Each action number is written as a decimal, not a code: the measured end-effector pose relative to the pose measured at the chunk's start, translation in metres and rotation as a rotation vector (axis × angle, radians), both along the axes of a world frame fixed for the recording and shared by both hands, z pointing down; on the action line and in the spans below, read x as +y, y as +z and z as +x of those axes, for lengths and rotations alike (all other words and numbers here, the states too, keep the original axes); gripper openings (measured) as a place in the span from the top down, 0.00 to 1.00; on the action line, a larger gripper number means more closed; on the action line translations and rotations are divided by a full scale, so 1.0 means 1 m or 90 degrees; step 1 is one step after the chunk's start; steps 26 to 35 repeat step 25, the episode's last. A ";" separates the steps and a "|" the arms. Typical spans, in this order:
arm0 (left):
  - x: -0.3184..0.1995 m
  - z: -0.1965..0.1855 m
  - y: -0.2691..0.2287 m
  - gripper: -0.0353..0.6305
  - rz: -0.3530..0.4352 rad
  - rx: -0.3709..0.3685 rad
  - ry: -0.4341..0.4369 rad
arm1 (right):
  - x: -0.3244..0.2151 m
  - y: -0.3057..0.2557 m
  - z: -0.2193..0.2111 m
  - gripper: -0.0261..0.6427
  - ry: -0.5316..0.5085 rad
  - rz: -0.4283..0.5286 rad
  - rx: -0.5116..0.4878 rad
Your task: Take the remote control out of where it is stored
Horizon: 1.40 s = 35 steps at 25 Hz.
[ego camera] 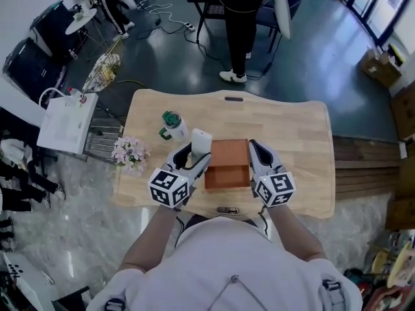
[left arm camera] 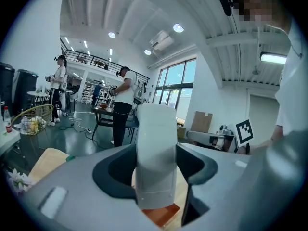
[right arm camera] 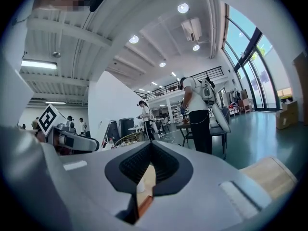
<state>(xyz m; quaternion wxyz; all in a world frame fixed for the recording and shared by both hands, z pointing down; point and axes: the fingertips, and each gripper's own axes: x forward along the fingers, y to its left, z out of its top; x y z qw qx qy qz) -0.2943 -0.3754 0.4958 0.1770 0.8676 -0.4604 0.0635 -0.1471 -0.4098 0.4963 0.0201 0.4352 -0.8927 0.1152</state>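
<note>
Two items, a green-lidded cup (ego camera: 172, 125) and flowers (ego camera: 130, 153), stand left of the brown box (ego camera: 227, 164). Left claw (ego camera: 194, 155) clamps the white remote control (ego camera: 201, 140) upright; right claw (ego camera: 255, 149) is closed and empty.

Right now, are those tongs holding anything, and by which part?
The left tongs grip the white remote control near one end; most of it sticks out past the jaws. The right tongs are shut on nothing.
</note>
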 end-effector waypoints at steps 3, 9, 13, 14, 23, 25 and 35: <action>0.001 -0.004 0.003 0.55 -0.003 0.002 -0.003 | 0.003 0.006 -0.005 0.92 -0.007 -0.012 0.006; -0.001 -0.002 0.003 0.55 -0.002 0.005 0.002 | 0.004 0.012 -0.004 0.92 -0.002 -0.022 0.015; -0.002 0.002 0.003 0.55 -0.002 -0.002 0.012 | 0.004 0.014 0.001 0.92 0.007 -0.027 0.016; -0.002 0.003 0.003 0.55 -0.002 -0.004 0.015 | 0.004 0.014 0.001 0.92 0.009 -0.026 0.016; -0.003 0.010 0.010 0.55 -0.011 -0.015 0.023 | 0.005 0.017 0.009 0.92 0.019 -0.029 0.012; -0.003 0.011 0.011 0.55 -0.013 -0.017 0.024 | 0.006 0.019 0.011 0.92 0.022 -0.031 0.013; -0.003 0.011 0.011 0.55 -0.013 -0.017 0.024 | 0.006 0.019 0.011 0.92 0.022 -0.031 0.013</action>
